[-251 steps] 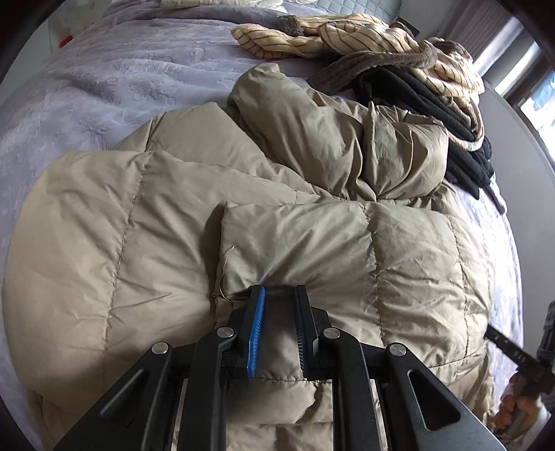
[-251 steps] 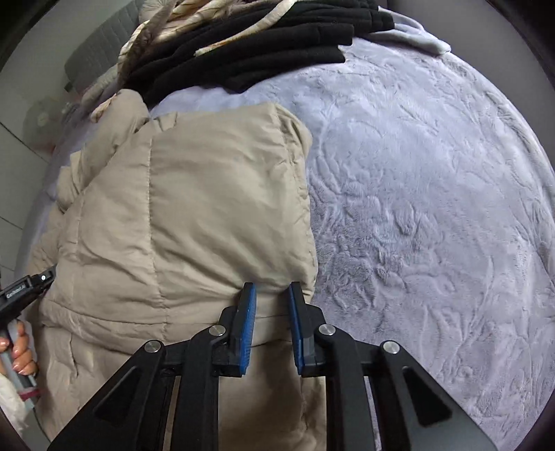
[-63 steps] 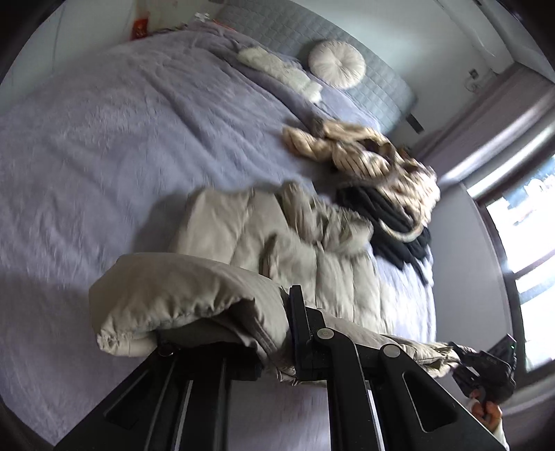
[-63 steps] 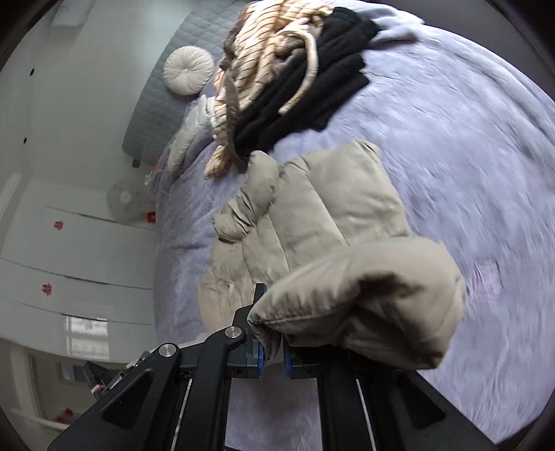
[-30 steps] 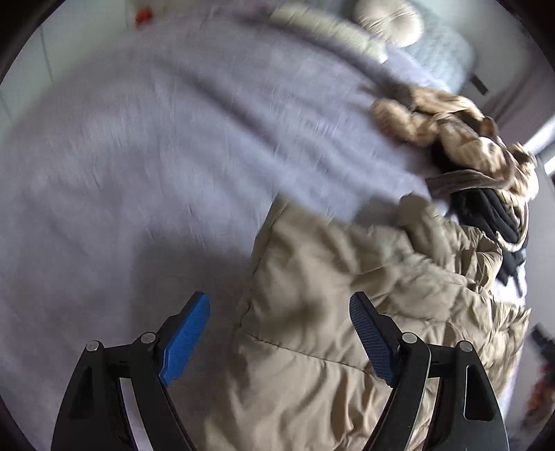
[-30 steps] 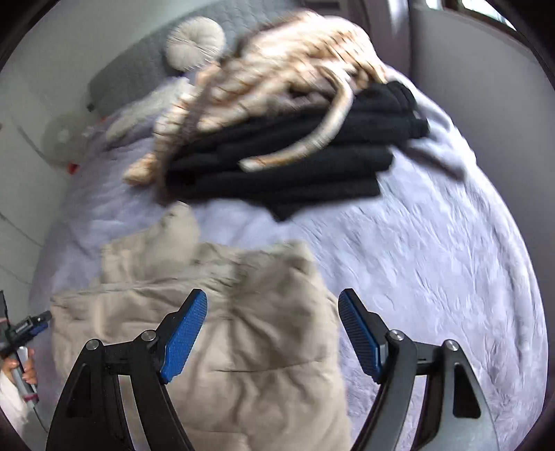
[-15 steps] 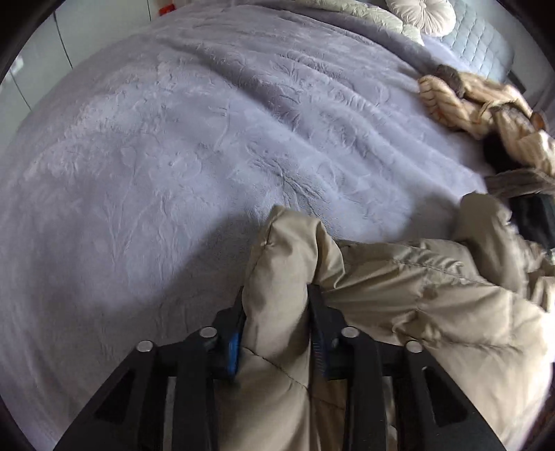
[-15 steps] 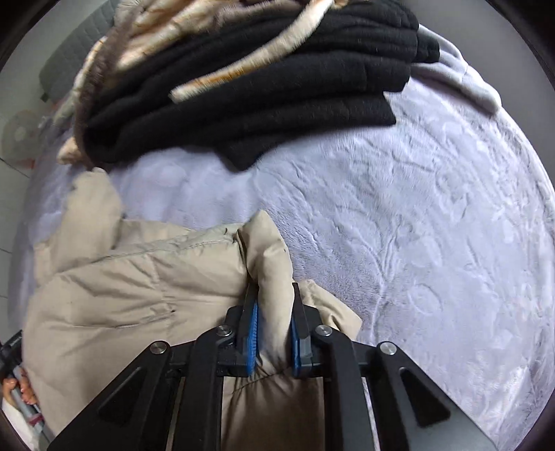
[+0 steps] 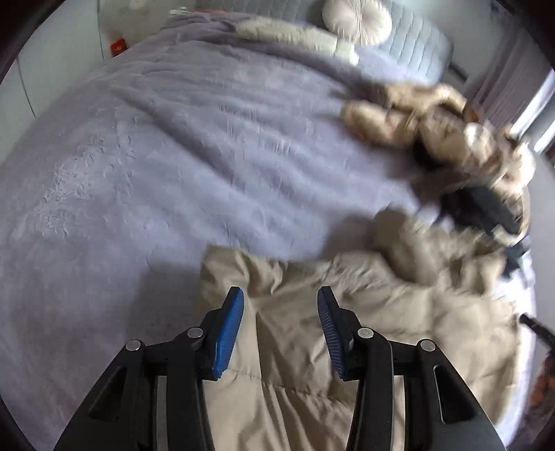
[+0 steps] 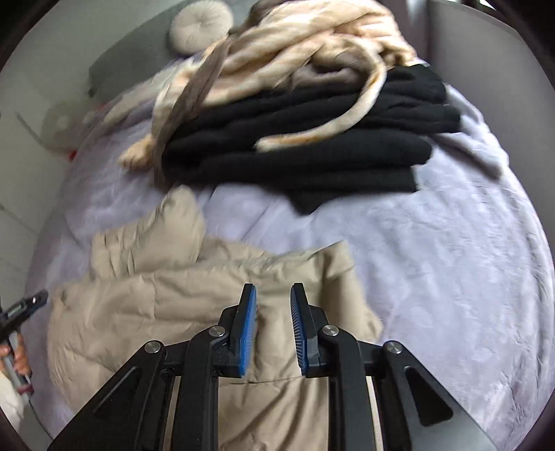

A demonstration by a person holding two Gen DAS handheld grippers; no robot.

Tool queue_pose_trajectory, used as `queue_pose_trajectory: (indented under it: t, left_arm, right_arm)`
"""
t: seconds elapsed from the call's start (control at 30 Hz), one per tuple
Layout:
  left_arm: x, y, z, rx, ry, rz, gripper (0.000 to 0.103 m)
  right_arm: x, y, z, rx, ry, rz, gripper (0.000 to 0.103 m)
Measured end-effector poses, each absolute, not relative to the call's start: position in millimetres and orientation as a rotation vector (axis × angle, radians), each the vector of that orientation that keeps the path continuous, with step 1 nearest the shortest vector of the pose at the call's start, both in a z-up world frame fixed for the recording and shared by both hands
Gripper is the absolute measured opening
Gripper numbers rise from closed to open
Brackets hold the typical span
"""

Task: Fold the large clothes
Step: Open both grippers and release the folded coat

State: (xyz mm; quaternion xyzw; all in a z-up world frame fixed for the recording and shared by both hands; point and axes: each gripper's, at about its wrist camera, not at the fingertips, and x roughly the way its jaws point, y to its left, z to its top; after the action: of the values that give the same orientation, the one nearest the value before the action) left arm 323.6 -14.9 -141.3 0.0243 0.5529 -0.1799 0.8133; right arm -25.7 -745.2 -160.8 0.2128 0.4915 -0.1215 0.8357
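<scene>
A beige padded jacket (image 9: 399, 312) lies folded on the lilac bed cover (image 9: 156, 156). My left gripper (image 9: 280, 295) hovers over the jacket's near left corner. Its jaws are opening, and the blue pads stand apart from the fabric below. In the right wrist view the same jacket (image 10: 156, 305) fills the lower left. My right gripper (image 10: 273, 289) is above its right edge, its jaws opening by a narrow gap, with no fabric pinched between the pads. The left gripper's tip (image 10: 24, 307) and a hand (image 10: 17, 350) show at the left rim.
A pile of folded black clothes (image 10: 312, 152) with a beige striped garment (image 10: 295, 45) on top lies beyond the jacket. A round cushion (image 9: 353, 20) rests by the grey headboard. Bare bed cover (image 10: 451, 260) stretches right of the jacket.
Half a second ago both grippers were shut on folds at the jacket's edge. Both have let go, their jaws stand apart, and they have drawn back from the fabric.
</scene>
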Motion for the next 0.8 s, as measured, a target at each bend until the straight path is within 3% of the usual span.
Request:
queue_pose_trajectory:
  t: [0.17, 0.37, 0.53, 0.6, 0.73, 0.8]
  left_arm:
    - [336.6, -17.8, -191.8, -0.016, 1.216, -0.295, 0.047]
    - [357.6, -10.4, -199.3, -0.031, 1.234, -0.221, 0.047]
    - [350.5, 5.7, -163.8, -0.032, 1.223, -0.175, 0.047]
    - [337.0, 7.7, -146.1, 0.006, 1.201, -0.197, 0.047]
    - [294.0, 16.3, -113.0, 0.024, 1.178, -0.263, 0.047]
    - [269.3, 19.7, -103.0, 0.017, 1.183, -0.281, 0.048]
  right_arm:
    - [-22.0, -773.8, -213.4, 0.588, 1.052, -0.399, 0.018]
    - [-21.8, -810.3, -225.1, 0.745, 1.024, -0.472, 0.019]
    - [-28.6, -805.3, -178.3, 0.707, 1.002, -0.482, 0.036]
    - [-39.6, -794.3, -154.7, 0.678, 0.973, -0.453, 0.053]
    - [-64.6, -759.7, -121.9, 0.643, 0.964, -0.357, 0.063]
    - [-76.8, -737.6, -120.2, 0.632, 0.983, -0.301, 0.073]
